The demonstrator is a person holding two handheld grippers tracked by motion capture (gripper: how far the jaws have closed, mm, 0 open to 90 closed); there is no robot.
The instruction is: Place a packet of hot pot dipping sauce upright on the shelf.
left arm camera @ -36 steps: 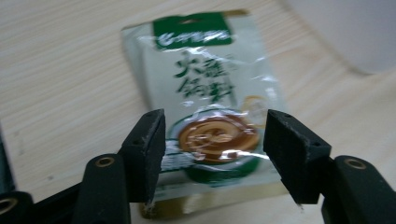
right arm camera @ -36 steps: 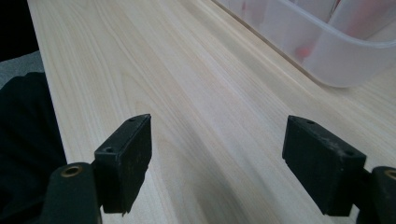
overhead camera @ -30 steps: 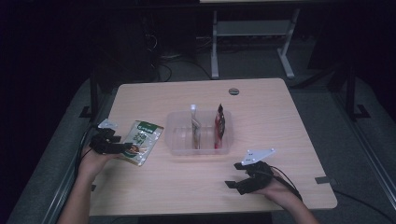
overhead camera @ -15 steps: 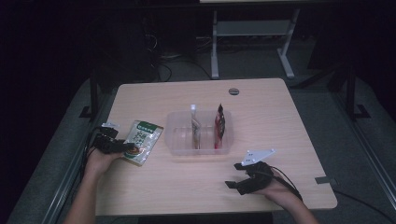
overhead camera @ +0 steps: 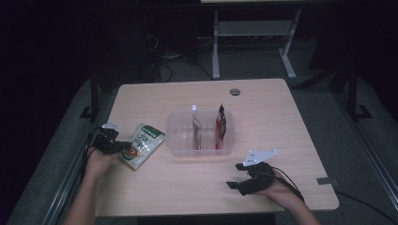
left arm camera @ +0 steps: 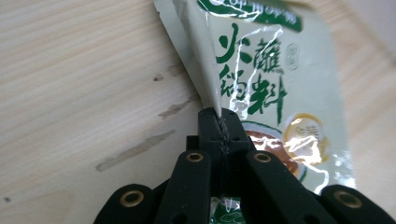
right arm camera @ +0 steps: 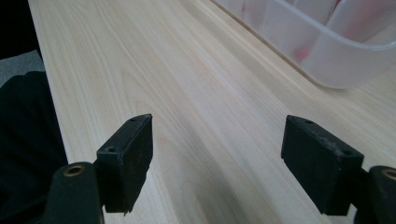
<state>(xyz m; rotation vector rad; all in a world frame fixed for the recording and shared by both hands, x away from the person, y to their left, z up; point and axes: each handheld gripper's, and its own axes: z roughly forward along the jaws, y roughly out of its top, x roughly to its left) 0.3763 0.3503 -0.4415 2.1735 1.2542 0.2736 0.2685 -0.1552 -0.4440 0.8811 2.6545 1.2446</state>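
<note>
1. Left gripper view: the left hand-held gripper (left arm camera: 219,133) has its jaws pressed together on a raised fold along the edge of the green sauce packet (left arm camera: 266,93), pinching the film tight.
2. In the high view the same left hand-held gripper (overhead camera: 123,147) sits at the counter's (overhead camera: 178,197) left edge, gripping the near-left end of the green sauce packet (overhead camera: 143,145), which lies flat on the wood just left of the clear bin (overhead camera: 180,140).
3. The right hand-held gripper (right arm camera: 229,163) stands spread wide and empty, low over bare wood at the front right, well apart from the packet; a corner of the clear bin (right arm camera: 327,56) lies ahead of it.
4. The step in hand looks like the pick-up of the packet, with the grasp made and the lift not yet begun.
5. The next move likely calls for raising the packet, carrying it right and dropping it upright into a free compartment beside the packets already standing there (overhead camera: 220,124).
6. The packet's long axis runs diagonally, its green-banded top pointing away and to the right, toward the bin.
</note>
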